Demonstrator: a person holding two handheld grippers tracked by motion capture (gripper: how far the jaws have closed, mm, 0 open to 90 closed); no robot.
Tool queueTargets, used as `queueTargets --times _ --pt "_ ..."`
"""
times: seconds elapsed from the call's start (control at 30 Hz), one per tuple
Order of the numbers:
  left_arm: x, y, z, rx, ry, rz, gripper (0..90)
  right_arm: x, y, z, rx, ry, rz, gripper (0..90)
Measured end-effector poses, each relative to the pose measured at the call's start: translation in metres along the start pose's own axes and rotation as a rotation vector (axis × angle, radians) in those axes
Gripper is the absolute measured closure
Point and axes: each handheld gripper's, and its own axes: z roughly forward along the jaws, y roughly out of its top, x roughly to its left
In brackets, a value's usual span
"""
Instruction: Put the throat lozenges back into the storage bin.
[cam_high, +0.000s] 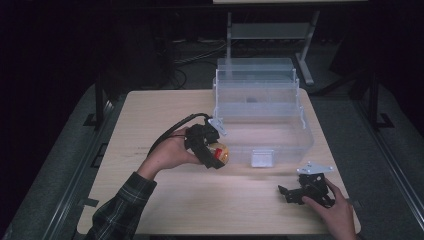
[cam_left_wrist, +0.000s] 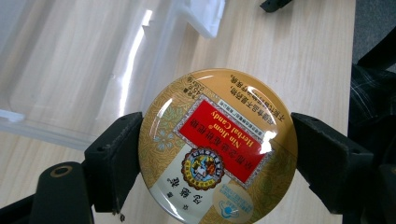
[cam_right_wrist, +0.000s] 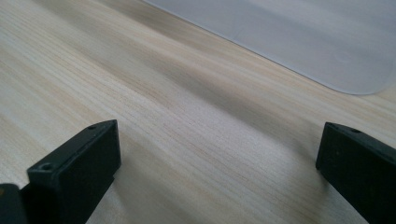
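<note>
Jaws clamp candy tin (cam_left_wrist: 218, 148) | left gripper (cam_high: 212, 152) | "Herbal Candy" legible close-up

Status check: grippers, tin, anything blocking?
Left gripper shut on tin, beside the clear box. Right gripper open, empty, low over the table. Nothing between tin and box.

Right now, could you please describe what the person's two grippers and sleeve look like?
Both grippers are black with two blocky jaws. The left gripper trails a black cable; the right gripper carries a grey three-cornered plate. The left forearm wears a dark plaid sleeve.
</note>
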Motion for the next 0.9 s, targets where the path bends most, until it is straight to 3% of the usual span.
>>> queueTargets --times 0.9 --pt "0.041 0.028 0.009 0.004 0.042 -0.048 19.7 0.000 0.000 0.000 0.000 0.000 0.001 0.0"
